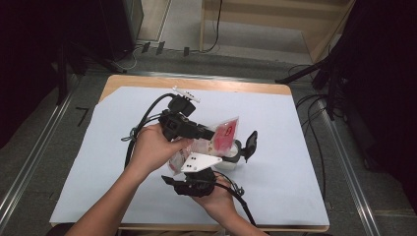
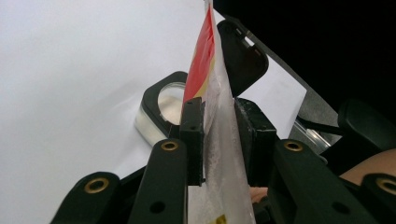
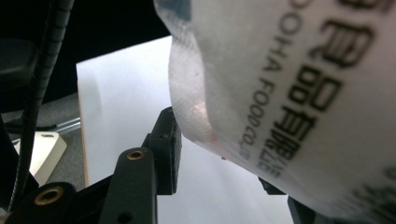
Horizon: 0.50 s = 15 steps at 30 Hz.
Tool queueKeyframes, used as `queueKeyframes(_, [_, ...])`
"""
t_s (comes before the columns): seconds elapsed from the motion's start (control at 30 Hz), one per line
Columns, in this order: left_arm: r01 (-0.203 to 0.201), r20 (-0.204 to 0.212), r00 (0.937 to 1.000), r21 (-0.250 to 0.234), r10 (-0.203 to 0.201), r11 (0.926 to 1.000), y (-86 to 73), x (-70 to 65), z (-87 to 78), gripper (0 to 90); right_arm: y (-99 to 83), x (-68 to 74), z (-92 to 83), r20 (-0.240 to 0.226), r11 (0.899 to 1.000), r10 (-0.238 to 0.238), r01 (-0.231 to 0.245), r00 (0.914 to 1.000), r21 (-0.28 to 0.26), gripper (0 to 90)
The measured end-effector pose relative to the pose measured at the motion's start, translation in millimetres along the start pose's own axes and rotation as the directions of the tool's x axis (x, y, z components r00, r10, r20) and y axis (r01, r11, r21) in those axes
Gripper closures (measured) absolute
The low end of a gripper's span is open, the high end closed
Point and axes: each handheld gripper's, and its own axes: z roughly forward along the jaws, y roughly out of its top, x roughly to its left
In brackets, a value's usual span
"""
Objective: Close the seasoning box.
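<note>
High view: the left claw (image 1: 209, 133) pinches a clear plastic pouch with a red label (image 1: 223, 133), held tilted above a small round glass cup (image 1: 231, 160) mid-bench; the right claw (image 1: 246, 147) straddles that cup's black lid, grip unclear.

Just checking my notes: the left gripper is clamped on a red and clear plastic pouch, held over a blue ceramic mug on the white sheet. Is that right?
Not quite. Under the pouch is no blue mug but a small clear container; the left gripper view shows it. The rest holds: the left gripper is clamped on the pouch over the white sheet.
</note>
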Motion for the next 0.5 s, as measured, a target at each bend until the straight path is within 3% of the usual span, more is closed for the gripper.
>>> queueKeyframes(0.5, [0.009,-0.01,0.9999,-0.004,-0.009,1.0,-16.7,5.3,-5.0,79.0,-8.7,-1.8,7.9,-0.023,0.998,-0.048,0.049,0.9986,0.049,59.7])
